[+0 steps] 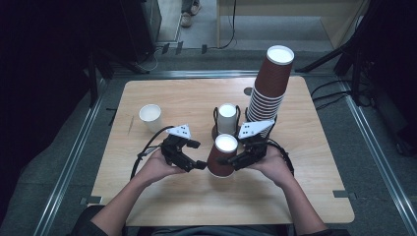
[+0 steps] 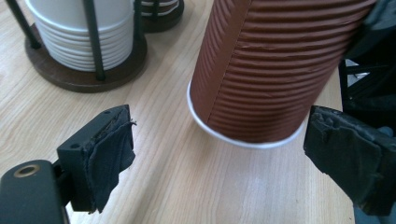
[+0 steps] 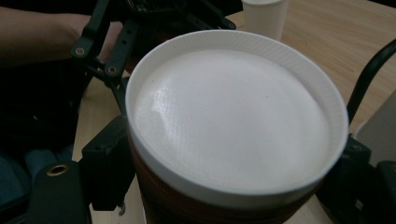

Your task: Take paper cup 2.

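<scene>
1. A brown ribbed paper cup (image 1: 222, 158) stands upside down near the front middle of the wooden table (image 1: 196, 196), its white base up and its rim tilted slightly off the wood on the side seen in the left gripper view.

2. The right gripper (image 1: 230, 161) is clamped on the cup's wall just under the white base, one black jaw on each side in the right gripper view.

3. The left gripper (image 1: 199, 165) waits just beside the cup with its jaws apart, its torn cloth pads (image 2: 109, 161) clear of the ribbed wall and holding nothing.

4. Behind the cup, a wire holder (image 1: 216, 129) carries a short stack of white cups (image 1: 227, 118); a tall leaning stack of brown cups (image 1: 269, 86) rises to its right.

5. A single white cup (image 1: 150, 117) stands apart at the left of the table.

6. Judged from this, one brown cup appears to be off the tall stack and in hand; its placement is not yet done, and the tall stack remains to be worked through.
</scene>
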A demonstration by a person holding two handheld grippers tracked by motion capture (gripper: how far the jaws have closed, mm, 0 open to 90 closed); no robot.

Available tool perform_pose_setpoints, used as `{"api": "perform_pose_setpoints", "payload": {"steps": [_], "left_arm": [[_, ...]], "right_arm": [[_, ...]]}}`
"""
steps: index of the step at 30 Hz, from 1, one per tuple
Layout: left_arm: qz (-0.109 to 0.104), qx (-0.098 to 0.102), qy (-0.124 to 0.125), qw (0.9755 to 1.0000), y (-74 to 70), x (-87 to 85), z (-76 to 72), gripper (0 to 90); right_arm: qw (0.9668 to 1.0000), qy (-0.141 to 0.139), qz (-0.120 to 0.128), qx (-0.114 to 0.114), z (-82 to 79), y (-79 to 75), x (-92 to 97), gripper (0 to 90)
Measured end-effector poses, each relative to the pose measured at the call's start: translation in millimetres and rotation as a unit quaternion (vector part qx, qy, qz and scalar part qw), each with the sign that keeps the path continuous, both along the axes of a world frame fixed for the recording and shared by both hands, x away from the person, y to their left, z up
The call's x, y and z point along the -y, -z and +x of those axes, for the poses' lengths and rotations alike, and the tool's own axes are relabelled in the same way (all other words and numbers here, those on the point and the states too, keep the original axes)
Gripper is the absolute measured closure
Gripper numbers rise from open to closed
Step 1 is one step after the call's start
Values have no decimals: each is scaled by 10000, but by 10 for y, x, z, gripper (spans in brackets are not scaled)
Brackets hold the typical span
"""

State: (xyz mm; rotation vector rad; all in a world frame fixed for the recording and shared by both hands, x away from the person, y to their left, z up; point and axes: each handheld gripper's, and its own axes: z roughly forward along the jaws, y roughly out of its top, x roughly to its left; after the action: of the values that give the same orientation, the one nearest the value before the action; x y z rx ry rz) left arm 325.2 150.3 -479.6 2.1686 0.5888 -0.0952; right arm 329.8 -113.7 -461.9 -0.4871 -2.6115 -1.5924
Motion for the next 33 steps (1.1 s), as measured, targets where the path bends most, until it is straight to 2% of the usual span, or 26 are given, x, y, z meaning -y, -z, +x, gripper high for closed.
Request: {"api": "perform_pose_setpoints", "payload": {"steps": [3, 9, 12, 15, 17, 24, 28, 30, 33], "left_arm": [[-11, -2, 95, 10000, 10, 40, -11, 63], [-3, 34, 338, 9994, 18, 126, -58, 43], [30, 128, 423, 9990, 19, 177, -89, 30], [15, 119, 483, 9988, 26, 217, -100, 29], [51, 186, 486, 9986, 29, 235, -110, 28], [-252, 217, 455, 9984, 8, 216, -116, 50], [-279, 298, 458, 9981, -9, 208, -127, 80], [-251, 425, 498, 9975, -21, 202, -146, 127], [-206, 445, 529, 9974, -21, 199, -147, 138]], "right_arm": [[9999, -8, 164, 42, -20, -34, -33, 206], [9997, 9, 165, 163, -33, -42, -68, 206], [9995, 11, 214, 216, -38, -48, -91, 207], [9993, -42, 305, 221, -53, -59, -123, 207], [9992, -57, 327, 207, -63, -65, -140, 207], [9972, -141, 727, 58, -77, -75, -182, 207], [9967, -140, 802, 17, -74, -69, -191, 209], [9969, -129, 773, 13, -67, -65, -184, 211], [9972, -132, 737, -52, -64, -61, -179, 210]]}}
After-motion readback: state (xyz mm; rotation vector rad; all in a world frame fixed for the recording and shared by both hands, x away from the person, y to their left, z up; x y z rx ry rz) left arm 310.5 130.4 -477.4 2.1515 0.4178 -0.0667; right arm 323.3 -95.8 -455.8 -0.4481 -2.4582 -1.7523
